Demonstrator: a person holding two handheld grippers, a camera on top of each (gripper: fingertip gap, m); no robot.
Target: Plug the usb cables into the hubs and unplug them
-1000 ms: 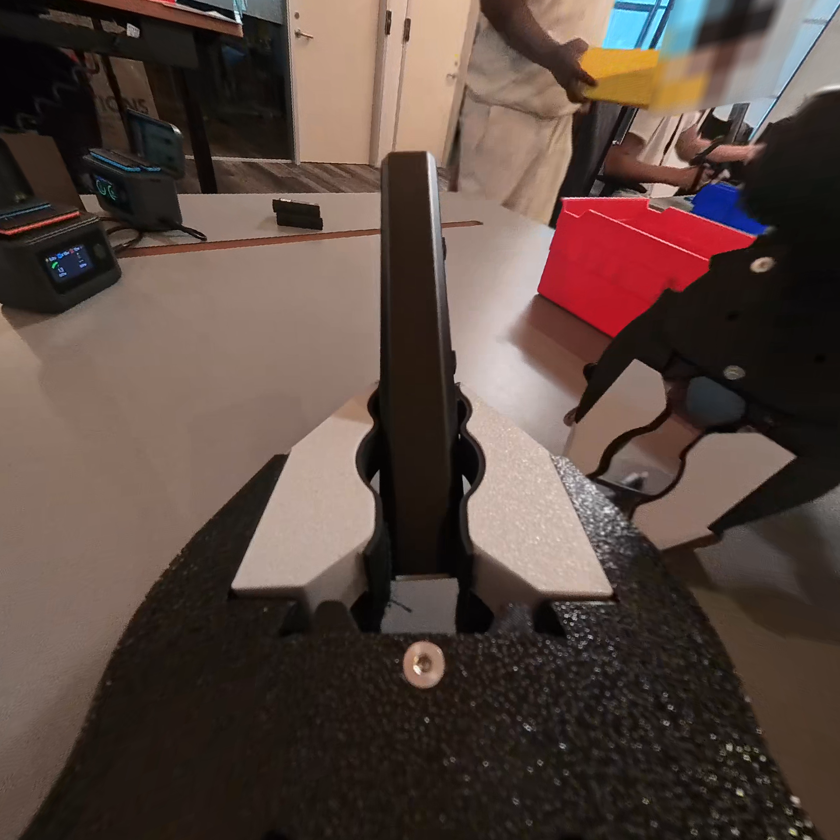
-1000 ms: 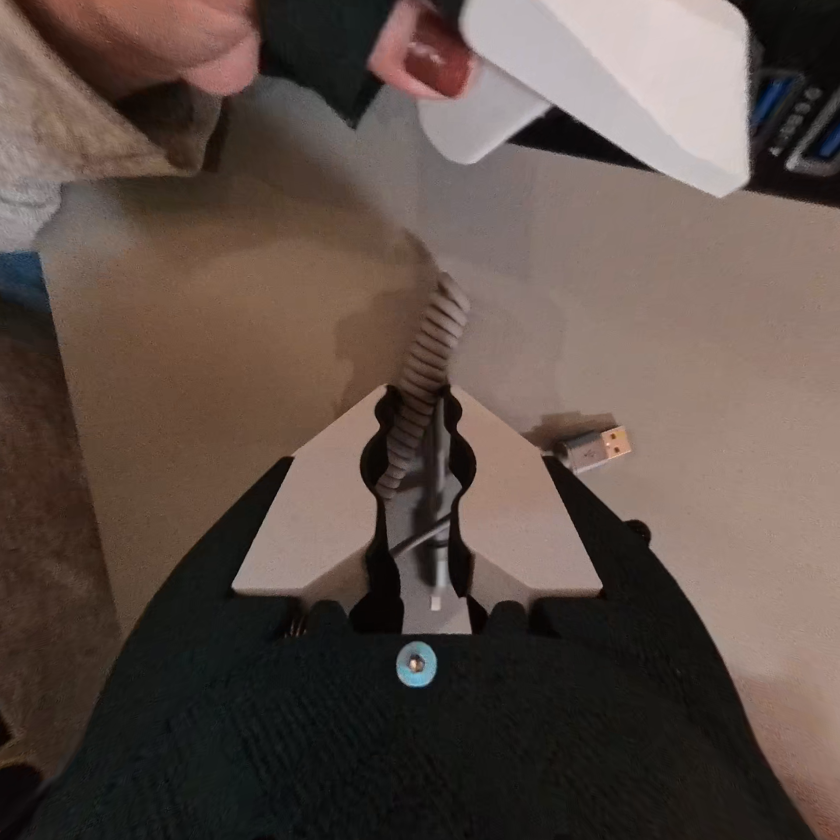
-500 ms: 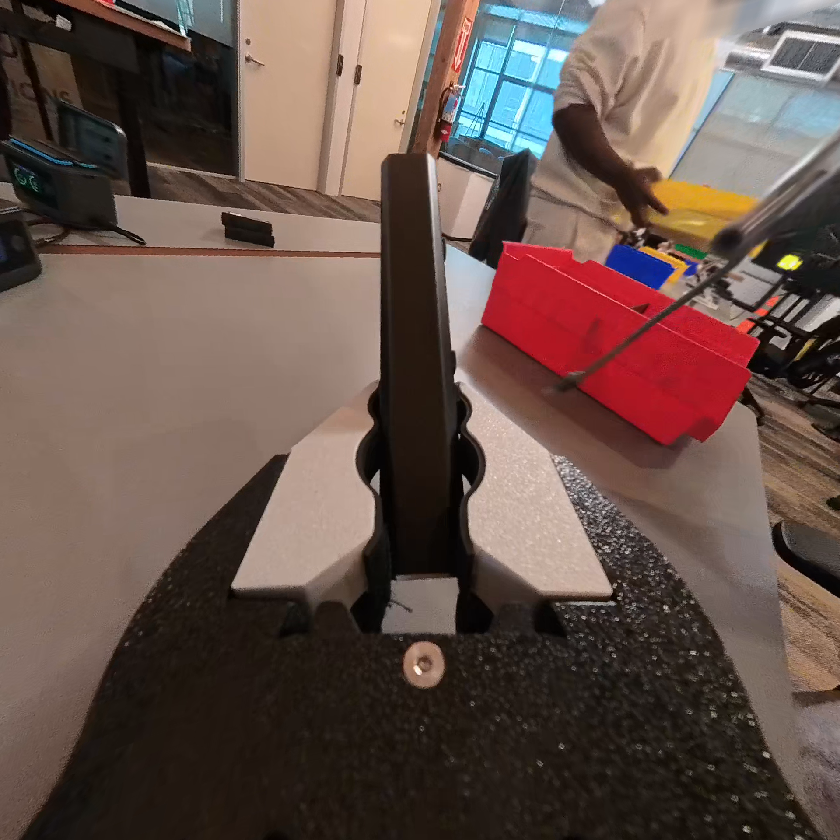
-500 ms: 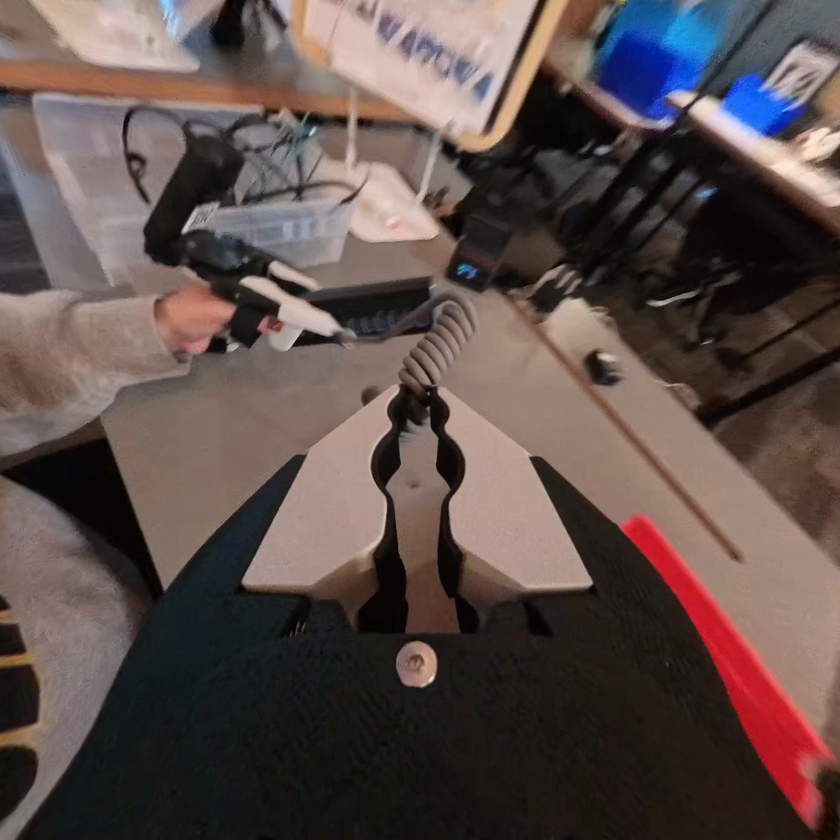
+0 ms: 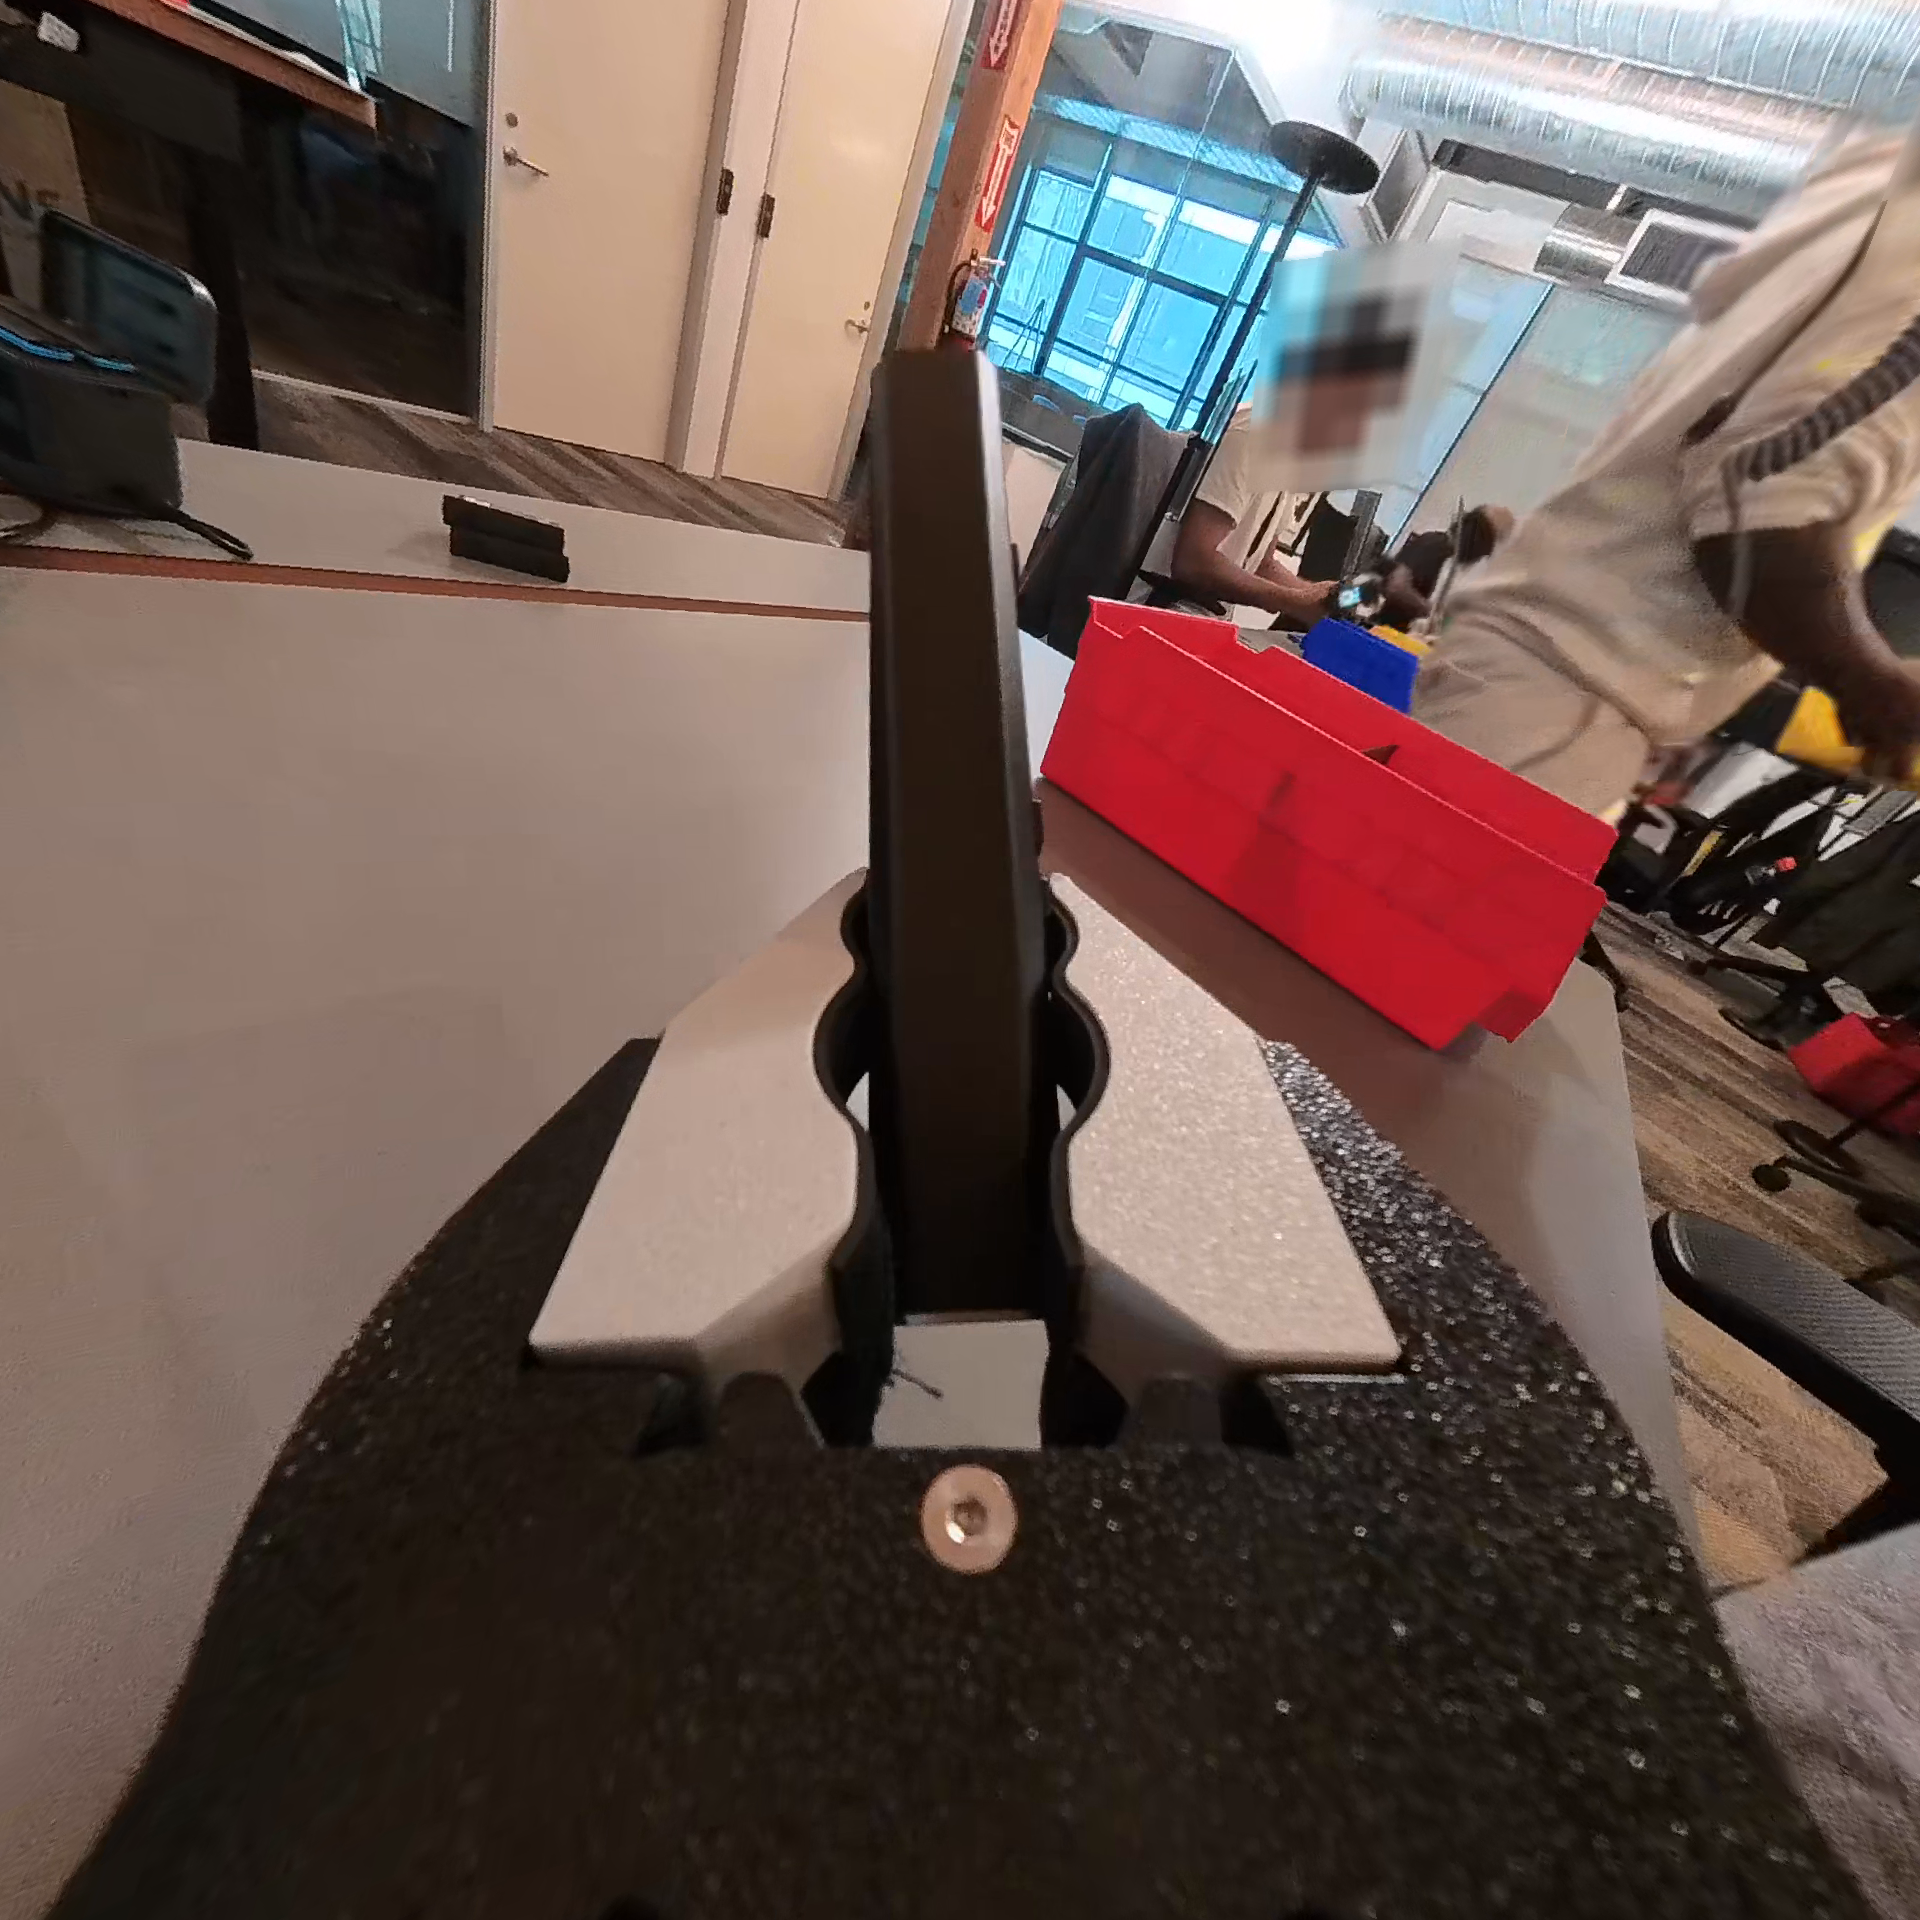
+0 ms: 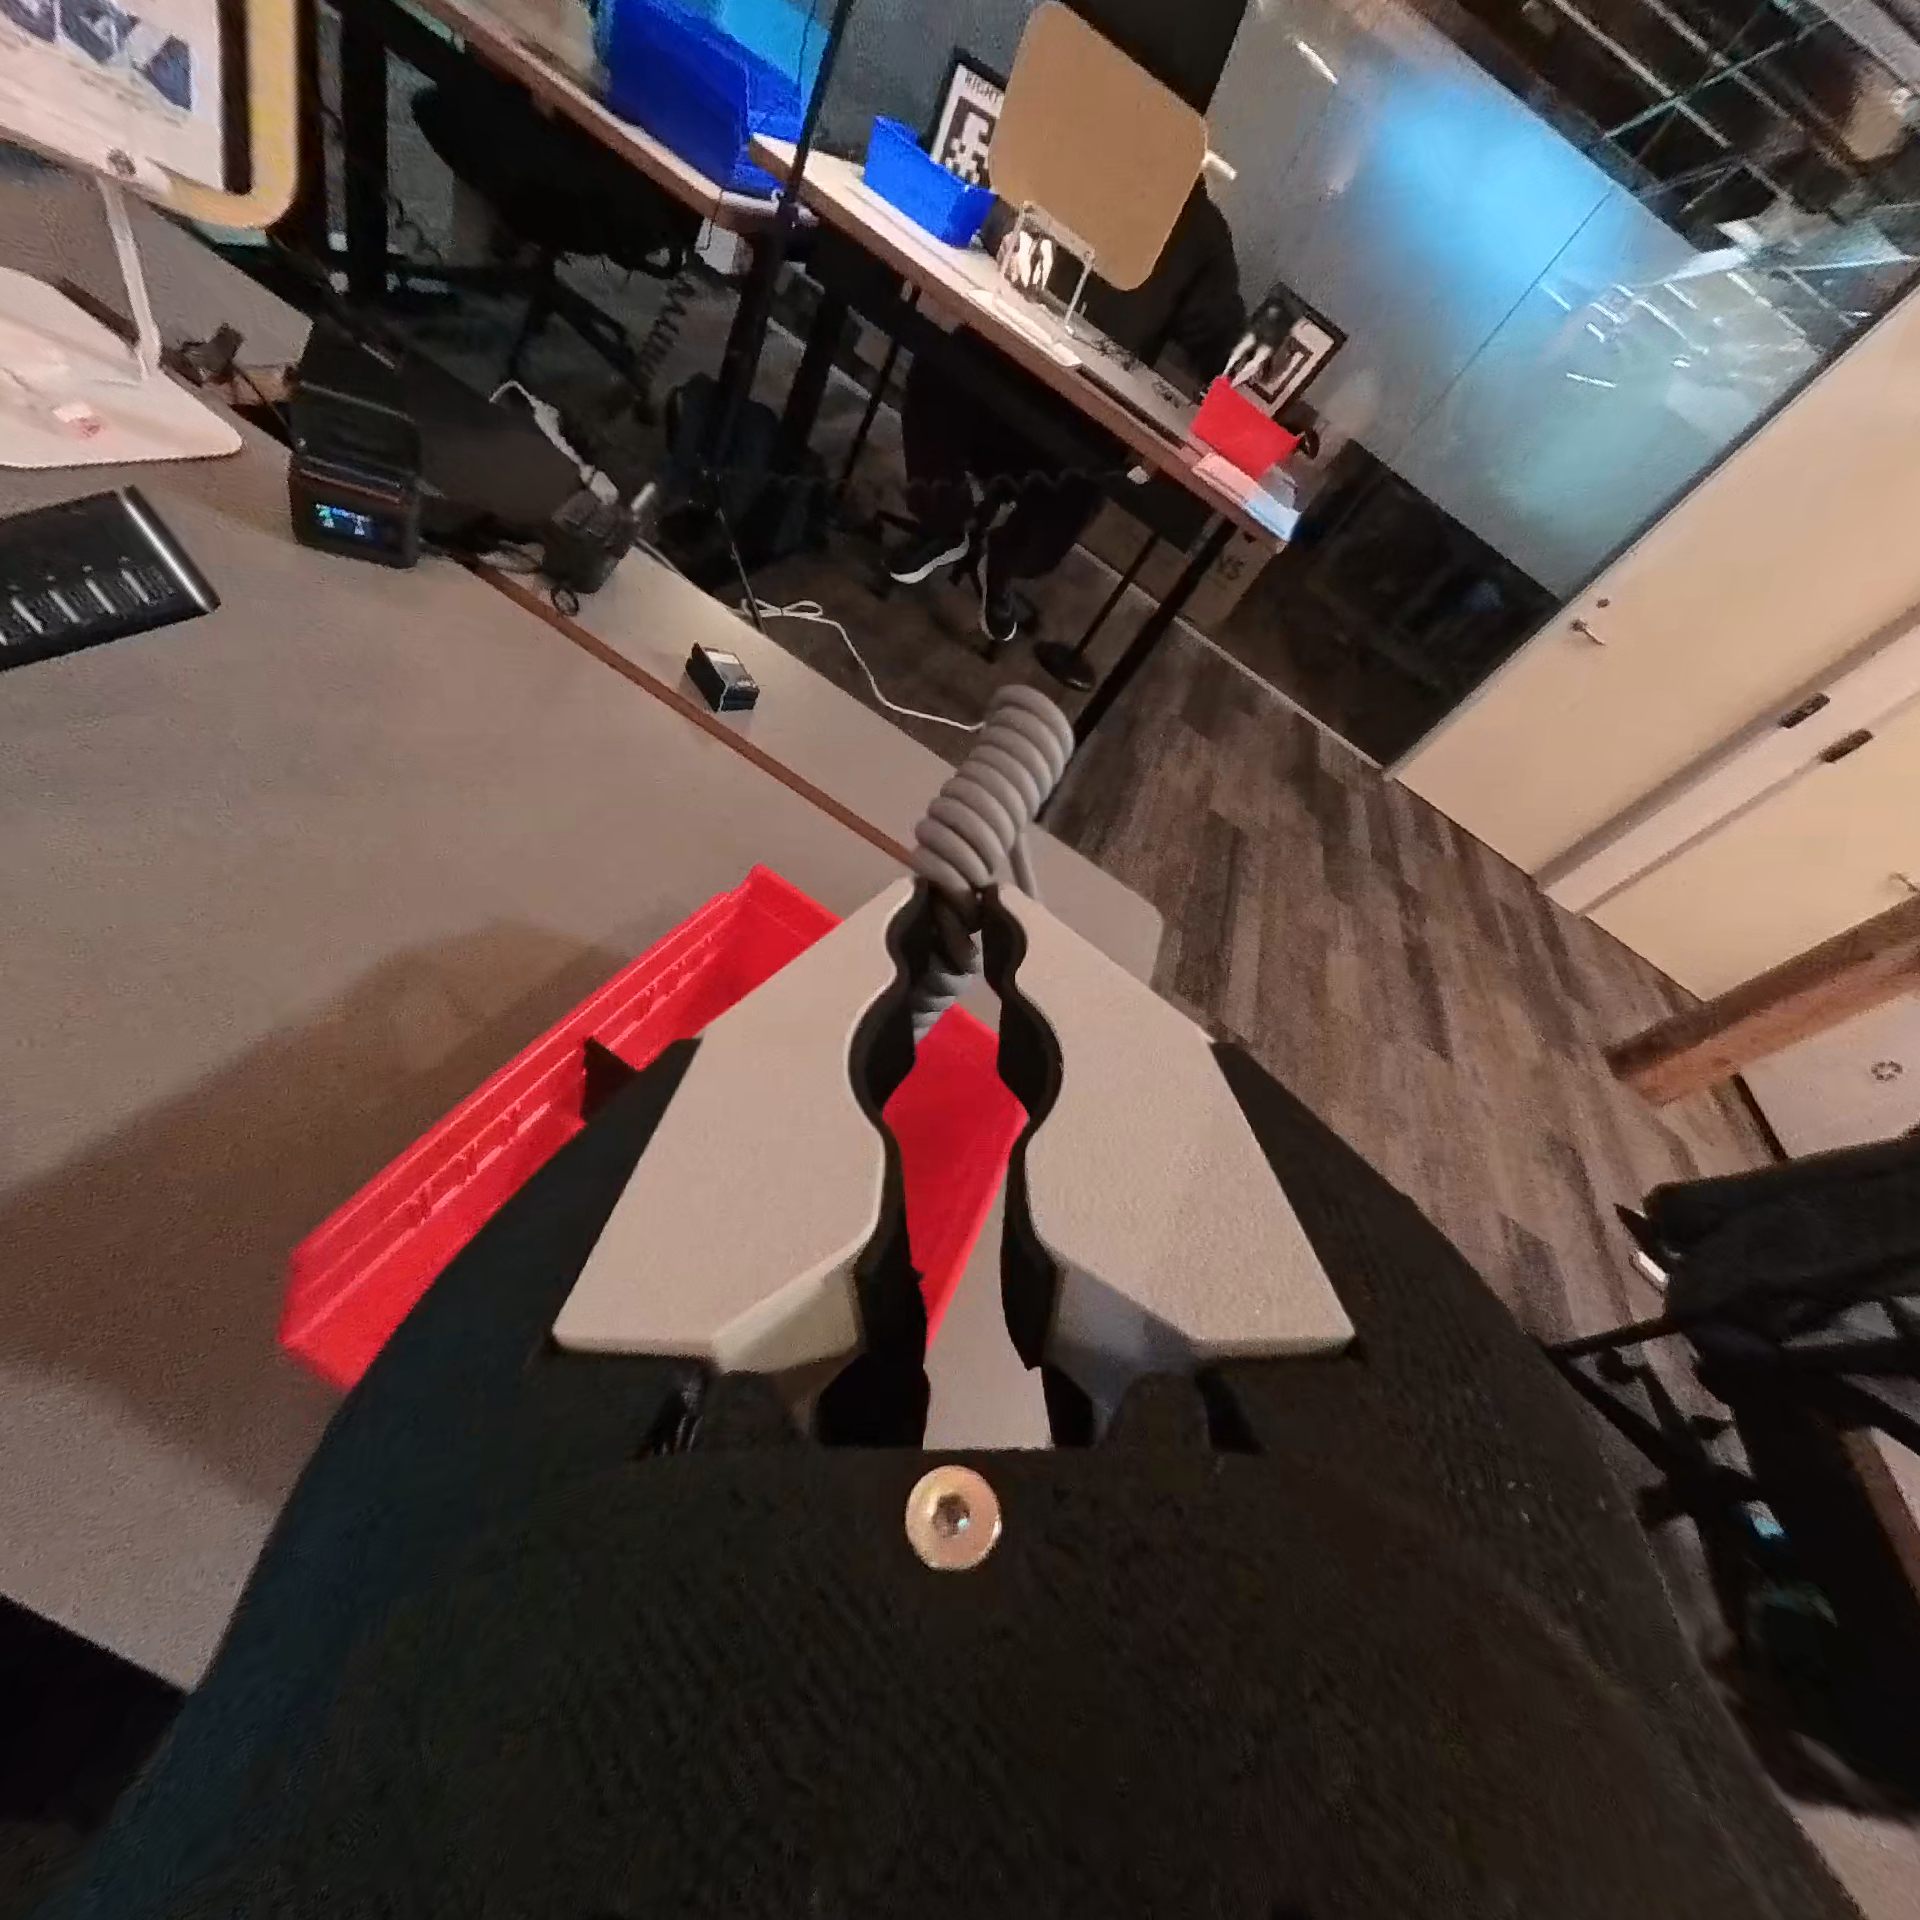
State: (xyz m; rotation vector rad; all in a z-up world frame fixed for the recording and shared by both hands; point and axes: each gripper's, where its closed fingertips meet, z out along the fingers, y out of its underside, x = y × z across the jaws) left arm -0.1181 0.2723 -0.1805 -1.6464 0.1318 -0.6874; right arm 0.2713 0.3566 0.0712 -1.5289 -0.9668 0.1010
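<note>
Over grey desk (image 6: 312, 883), right hand-held gripper (image 6: 951, 914) pinches coiled cable (image 6: 1003, 790) at tips; left hand-held gripper (image 5: 951, 935) clamps black hub (image 5: 940, 727).

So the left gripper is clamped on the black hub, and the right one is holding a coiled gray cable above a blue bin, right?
Not quite: the bin under the right gripper is red, not blue, as the right wrist view shows. The rest stands: the left gripper is clamped on the black hub, and the right holds the coiled gray cable.

We see a grey table (image 5: 312, 831) edged by a brown strip, cream doors (image 5: 613, 229) behind it, blue-lit windows (image 5: 1122, 270), silver ceiling ducts (image 5: 1558, 114), and grey-brown plank flooring (image 6: 1382, 997) beside long desks (image 6: 1039, 343) and a glass wall (image 6: 1558, 260).
</note>
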